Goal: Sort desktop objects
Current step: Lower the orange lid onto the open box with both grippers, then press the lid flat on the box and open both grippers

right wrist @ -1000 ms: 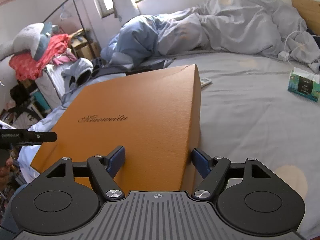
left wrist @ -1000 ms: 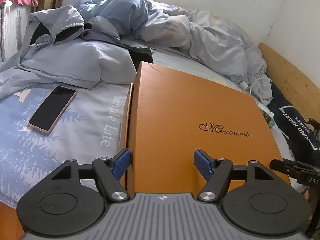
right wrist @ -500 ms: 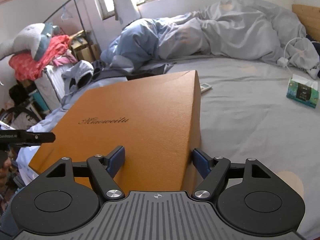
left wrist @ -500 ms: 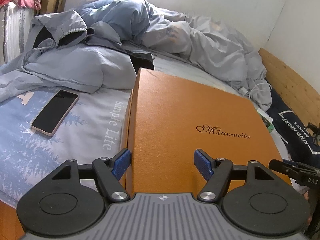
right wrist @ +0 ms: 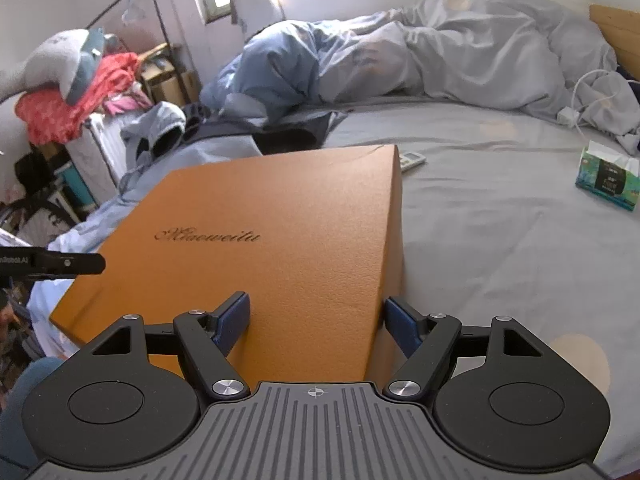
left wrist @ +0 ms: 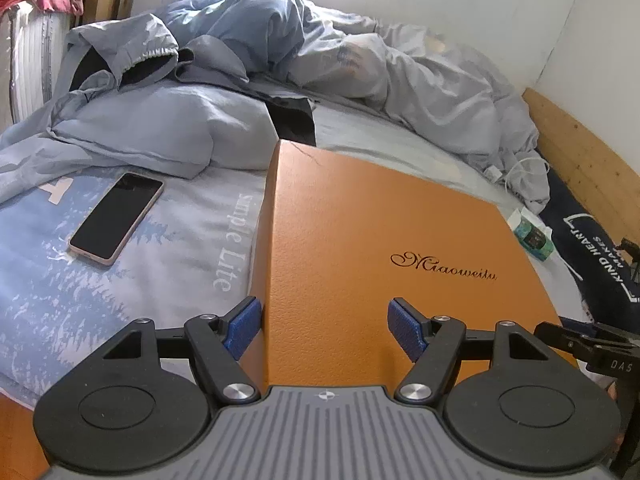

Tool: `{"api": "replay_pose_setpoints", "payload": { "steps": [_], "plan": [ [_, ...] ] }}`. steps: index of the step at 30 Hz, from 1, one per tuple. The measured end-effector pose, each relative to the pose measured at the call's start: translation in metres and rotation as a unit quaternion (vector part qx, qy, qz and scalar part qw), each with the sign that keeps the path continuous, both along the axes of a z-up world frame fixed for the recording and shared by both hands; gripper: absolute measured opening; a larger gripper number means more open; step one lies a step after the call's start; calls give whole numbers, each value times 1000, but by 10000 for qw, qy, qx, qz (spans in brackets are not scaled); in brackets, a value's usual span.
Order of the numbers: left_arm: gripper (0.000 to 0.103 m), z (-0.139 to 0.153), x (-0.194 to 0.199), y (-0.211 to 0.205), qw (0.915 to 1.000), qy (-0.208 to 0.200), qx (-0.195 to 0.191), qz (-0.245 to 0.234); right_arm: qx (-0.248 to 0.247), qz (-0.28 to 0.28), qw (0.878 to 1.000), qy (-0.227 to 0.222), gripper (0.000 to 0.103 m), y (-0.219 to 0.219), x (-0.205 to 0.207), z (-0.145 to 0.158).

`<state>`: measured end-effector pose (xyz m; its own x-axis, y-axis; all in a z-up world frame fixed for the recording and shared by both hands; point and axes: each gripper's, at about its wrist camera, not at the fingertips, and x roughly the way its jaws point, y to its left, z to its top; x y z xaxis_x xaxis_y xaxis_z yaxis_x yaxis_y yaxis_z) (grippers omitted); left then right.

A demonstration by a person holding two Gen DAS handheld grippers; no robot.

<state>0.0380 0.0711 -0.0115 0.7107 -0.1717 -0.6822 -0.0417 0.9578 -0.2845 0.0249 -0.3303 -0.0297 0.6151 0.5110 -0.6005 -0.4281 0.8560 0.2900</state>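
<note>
A large orange box (left wrist: pixel 380 240) with script lettering on its lid lies on the bed. My left gripper (left wrist: pixel 324 326) is open at the box's near left corner: one blue pad sits beside the side wall, the other over the lid. From the opposite end, the same orange box (right wrist: pixel 280 248) fills the right wrist view. There my right gripper (right wrist: pixel 316 320) is open astride the near right corner, one pad on the lid and one by the side wall. Neither gripper pinches the box.
A phone (left wrist: pixel 116 216) lies face up on the blue pillow to the left. A tissue pack (right wrist: pixel 608 180) and a white remote (right wrist: pixel 412 159) lie on the grey sheet. A crumpled quilt (left wrist: pixel 400 72) and a jacket (left wrist: pixel 140 80) are heaped behind. A wooden headboard (left wrist: pixel 580 160) bounds the right side.
Both views have shifted slightly, so the box's far edge sits a little lower in each. The tissue pack has come into the left wrist view. Both grippers have stayed open.
</note>
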Motion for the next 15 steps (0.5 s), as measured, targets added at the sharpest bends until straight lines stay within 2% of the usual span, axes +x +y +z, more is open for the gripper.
{"api": "replay_pose_setpoints", "payload": {
  "steps": [11, 15],
  "plan": [
    [76, -10, 5, -3, 9998, 84, 177, -21, -199, 97, 9998, -26, 77, 8, -1, -7],
    [76, -14, 7, -2, 9998, 112, 181, 3, -271, 141, 9995, -34, 81, 10, -1, -10]
  ]
}}
